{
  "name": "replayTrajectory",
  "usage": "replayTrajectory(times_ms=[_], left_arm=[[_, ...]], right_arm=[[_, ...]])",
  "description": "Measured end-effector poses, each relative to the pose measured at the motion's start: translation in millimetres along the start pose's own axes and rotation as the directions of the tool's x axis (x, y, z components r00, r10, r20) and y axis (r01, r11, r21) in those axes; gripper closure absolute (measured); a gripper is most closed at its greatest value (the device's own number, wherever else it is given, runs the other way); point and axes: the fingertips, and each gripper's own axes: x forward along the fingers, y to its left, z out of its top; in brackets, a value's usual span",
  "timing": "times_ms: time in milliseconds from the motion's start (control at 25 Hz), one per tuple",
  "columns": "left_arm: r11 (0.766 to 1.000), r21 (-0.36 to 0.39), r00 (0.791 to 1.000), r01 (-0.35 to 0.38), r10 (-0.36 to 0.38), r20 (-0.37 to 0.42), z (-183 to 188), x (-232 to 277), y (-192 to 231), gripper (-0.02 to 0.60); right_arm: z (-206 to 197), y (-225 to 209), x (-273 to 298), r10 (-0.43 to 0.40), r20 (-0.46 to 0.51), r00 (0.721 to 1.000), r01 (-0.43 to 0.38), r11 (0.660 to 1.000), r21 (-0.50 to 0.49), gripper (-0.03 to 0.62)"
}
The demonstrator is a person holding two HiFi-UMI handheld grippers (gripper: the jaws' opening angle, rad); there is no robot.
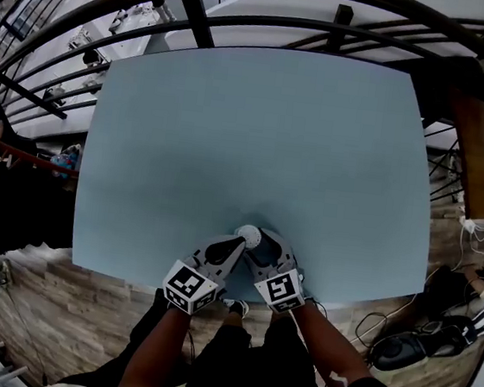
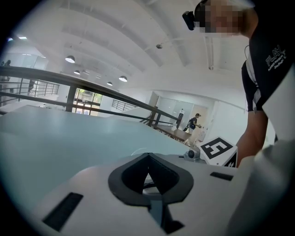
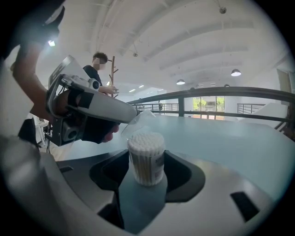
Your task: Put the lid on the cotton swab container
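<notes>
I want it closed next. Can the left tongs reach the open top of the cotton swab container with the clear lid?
Probably yes. The left tongs hold the clear lid right beside the uncovered top of the cotton swab container; the right tongs grip only its sides, with nothing between.

The right claw (image 3: 147, 177) clasps the upright cotton swab container (image 3: 146, 154); the left claw (image 3: 130, 114) holds the clear lid (image 3: 142, 120) tilted just above it.

Open indoor hall, railing (image 2: 69, 81), ceiling lights (image 2: 70, 59)
</notes>
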Motion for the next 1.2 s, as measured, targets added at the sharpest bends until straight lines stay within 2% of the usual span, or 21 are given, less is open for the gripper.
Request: replayTrajectory(times_ms=[240,360,600,760,880,1080,1200], left_arm=[[1.0,-0.012,0.999,0.012,-0.013,-0.031,-1.2,7.3,-2.4,0.571],[1.0,0.005,0.998,0.015,-0.015,-0.06,-6.2,8.3,-0.5,0.571],[1.0,0.012,0.993,0.0,0.001,-0.117,-11.9,10.9,0.1,0.571],[1.0,0.009,0.992,-0.01,0.011,-0.128,-12.2,12.7,1.3,0.571],[0.999,0.037,0.991,-0.026,0.031,-0.133,-17.0,13.7,3.8,0.571],[0.995,0.092,0.975,-0.042,0.061,-0.216,-21.3,18.2,-3.2,0.571],[0.992,0.113,0.968,-0.047,0.073,-0.238,-13.8,26.3,-9.2,0.571]], right_arm=[[1.1,-0.1,1.4,0.015,0.009,1.0,-0.015,1.0,0.008,0.349],[0.0,3.3,3.8,0.023,0.006,1.0,-0.023,1.0,0.014,0.349],[-0.2,4.1,4.1,0.013,-0.012,1.0,-0.014,1.0,-0.007,0.349],[-0.5,4.5,6.6,0.018,0.008,1.0,-0.018,1.0,0.013,0.349],[-2.7,6.3,6.9,0.019,0.009,1.0,-0.019,1.0,0.012,0.349],[-3.2,5.1,1.1,0.021,-0.007,1.0,-0.021,1.0,0.004,0.349],[0.1,-2.5,-6.6,0.026,-0.013,1.0,-0.026,1.0,0.011,0.349]])
